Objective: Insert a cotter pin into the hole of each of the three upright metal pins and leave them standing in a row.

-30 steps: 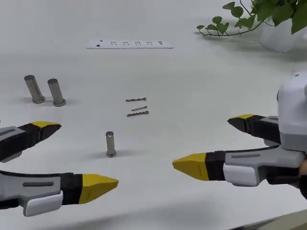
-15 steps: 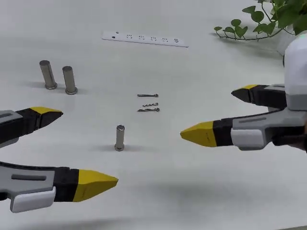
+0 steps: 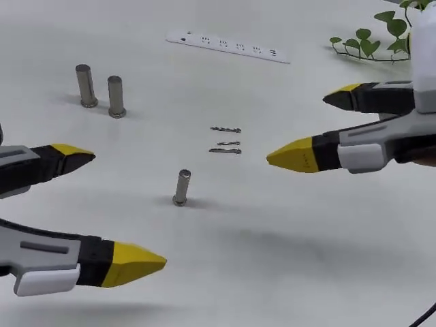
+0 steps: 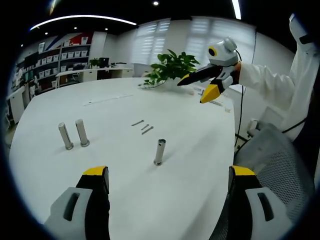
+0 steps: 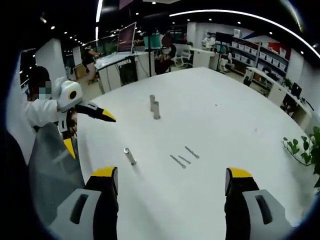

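Note:
Three metal pins stand upright on the white table: one alone [image 3: 182, 187] in the middle [image 4: 159, 152] [image 5: 129, 156], and a pair [image 3: 99, 90] at the far left [image 4: 73, 135] [image 5: 154, 106]. Three cotter pins [image 3: 226, 140] lie flat side by side beyond the lone pin [image 4: 142, 126] [image 5: 182, 156]. My left gripper [image 3: 122, 208] hovers open at the near left, short of the lone pin, with nothing between its fingers. At the right my right gripper [image 3: 310, 126] is open and empty, level with the cotter pins and apart from them.
A white power strip [image 3: 227, 46] lies at the far side of the table. A potted green plant [image 3: 381, 37] stands at the far right [image 4: 171, 67]. An office with desks and chairs surrounds the table.
The head view has shifted, sliding the table contents to the right. The right gripper sits higher in the picture. Both grippers remain open and no pin has been moved.

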Action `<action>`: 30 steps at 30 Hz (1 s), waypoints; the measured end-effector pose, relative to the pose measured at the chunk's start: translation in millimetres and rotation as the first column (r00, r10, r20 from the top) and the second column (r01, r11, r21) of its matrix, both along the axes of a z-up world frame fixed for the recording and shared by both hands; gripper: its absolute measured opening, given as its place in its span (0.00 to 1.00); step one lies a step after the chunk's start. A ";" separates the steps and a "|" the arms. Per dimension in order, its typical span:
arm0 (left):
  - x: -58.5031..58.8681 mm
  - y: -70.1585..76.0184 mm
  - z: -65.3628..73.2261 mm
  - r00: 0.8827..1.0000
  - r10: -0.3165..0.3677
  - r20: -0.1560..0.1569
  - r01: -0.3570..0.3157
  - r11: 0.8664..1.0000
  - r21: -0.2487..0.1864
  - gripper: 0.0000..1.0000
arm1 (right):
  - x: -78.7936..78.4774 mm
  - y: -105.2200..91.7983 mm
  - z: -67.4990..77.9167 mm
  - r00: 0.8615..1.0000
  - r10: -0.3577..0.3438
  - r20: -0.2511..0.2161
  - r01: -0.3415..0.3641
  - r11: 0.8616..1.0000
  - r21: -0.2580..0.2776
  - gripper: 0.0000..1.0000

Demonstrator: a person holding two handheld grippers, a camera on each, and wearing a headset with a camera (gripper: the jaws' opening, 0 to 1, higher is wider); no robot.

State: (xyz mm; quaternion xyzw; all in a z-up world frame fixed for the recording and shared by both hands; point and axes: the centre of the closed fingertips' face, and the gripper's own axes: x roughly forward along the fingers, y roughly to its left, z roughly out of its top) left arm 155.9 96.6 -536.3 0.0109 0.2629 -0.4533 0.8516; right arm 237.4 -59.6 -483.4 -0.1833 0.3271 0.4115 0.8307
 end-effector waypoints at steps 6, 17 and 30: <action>0.4 3.7 0.5 1.000 0.027 -0.012 -0.027 0.999 -0.027 0.99 | 8.6 10.3 -3.6 0.995 0.102 0.005 -0.102 0.993 -0.061 0.78; -1.0 1.0 5.6 1.000 0.026 -0.018 -0.027 0.997 -0.069 0.99 | 31.0 19.1 -18.4 0.964 0.265 -0.026 -0.265 0.947 -0.182 0.60; -1.5 1.7 7.4 0.999 0.030 -0.036 -0.033 0.997 -0.072 0.99 | 43.6 44.8 -50.0 0.880 0.460 -0.118 -0.475 0.845 -0.244 0.29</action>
